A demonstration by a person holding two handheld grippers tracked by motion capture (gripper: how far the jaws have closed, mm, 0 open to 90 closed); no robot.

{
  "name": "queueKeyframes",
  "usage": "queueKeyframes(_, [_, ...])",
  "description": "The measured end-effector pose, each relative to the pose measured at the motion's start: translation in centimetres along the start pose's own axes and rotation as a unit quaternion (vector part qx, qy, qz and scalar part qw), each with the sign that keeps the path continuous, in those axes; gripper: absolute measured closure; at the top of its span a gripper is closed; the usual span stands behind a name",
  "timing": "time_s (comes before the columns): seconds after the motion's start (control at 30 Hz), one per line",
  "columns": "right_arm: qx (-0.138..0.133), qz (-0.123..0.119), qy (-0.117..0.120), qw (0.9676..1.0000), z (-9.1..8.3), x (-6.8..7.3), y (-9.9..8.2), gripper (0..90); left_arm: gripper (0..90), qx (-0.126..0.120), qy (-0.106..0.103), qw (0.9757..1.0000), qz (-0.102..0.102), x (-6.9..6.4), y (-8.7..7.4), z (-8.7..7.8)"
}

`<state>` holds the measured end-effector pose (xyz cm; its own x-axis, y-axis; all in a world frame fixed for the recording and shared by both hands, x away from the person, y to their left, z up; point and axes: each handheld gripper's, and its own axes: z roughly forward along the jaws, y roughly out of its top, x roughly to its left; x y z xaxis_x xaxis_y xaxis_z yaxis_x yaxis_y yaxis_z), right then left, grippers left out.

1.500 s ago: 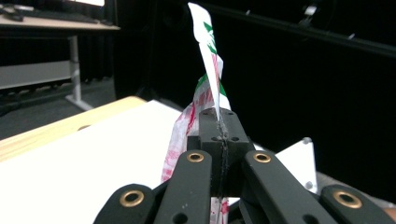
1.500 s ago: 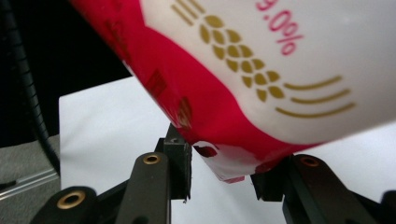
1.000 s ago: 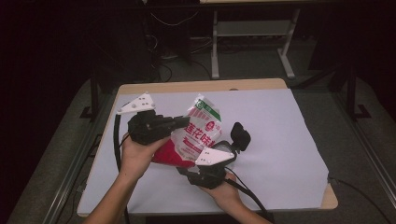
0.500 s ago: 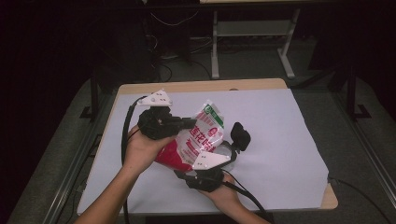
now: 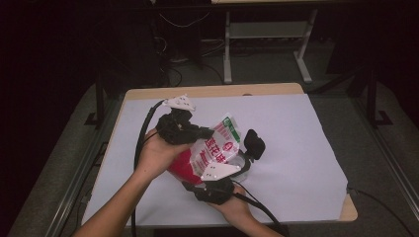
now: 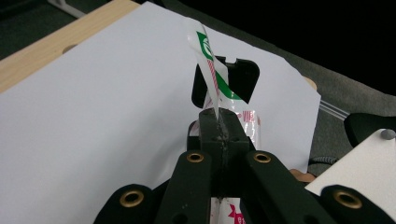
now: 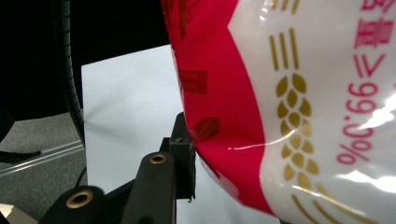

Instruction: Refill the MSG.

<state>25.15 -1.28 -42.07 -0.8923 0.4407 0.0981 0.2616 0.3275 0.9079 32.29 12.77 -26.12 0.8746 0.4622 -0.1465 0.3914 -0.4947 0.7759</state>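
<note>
Red-and-white bag (image 5: 210,155) with red characters and a green-printed top edge sits held off the white sheet (image 5: 296,148), near the middle of the table (image 5: 212,91), slightly toward the person's side. Bag tilts, sealed top pointing up and away from the person, red lower body toward the person.

White sheet covers almost all of the wooden table top; a bare wood strip shows along the far edge and at the near right corner.

Left gripper (image 5: 200,132), with the grey three-cornered plate on top, comes in from the left. Jaws fully closed, pinching the thin flat top seal of the bag; in the left gripper view the seal (image 6: 210,70) rises as a narrow strip straight out from between the two pressed jaws.

Right gripper (image 5: 237,158) is below and to the right of the bag, its own grey plate facing up. Jaws partly spread around the bag's full lower body: one black jaw stands beyond the bag on its far right side, and in the right gripper view the other jaw presses against the glossy red film (image 7: 219,102). Bag gripped across its width.

Black cables trail from both grippers toward the near table edge.
</note>
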Motion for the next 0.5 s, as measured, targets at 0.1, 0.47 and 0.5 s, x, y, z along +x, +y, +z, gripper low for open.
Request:
queueKeyframes(0.1, [0.003,-0.004,0.001,1.0,0.1,0.0,-0.1,67.4,90.0,0.012,-0.005,0.9999,-0.003,0.0,0.2,0.5])
queueKeyframes(0.47, [-0.006,0.006,0.007,0.9999,0.0,-0.1,0.0,67.6,90.0,0.052,0.0,0.9985,0.016,-0.3,1.6,1.5])
queueKeyframes(0.5, [-0.01,0.008,0.007,0.9999,0.0,-0.1,0.0,67.6,90.0,0.055,0.0,0.9984,0.015,-0.4,1.8,1.6])
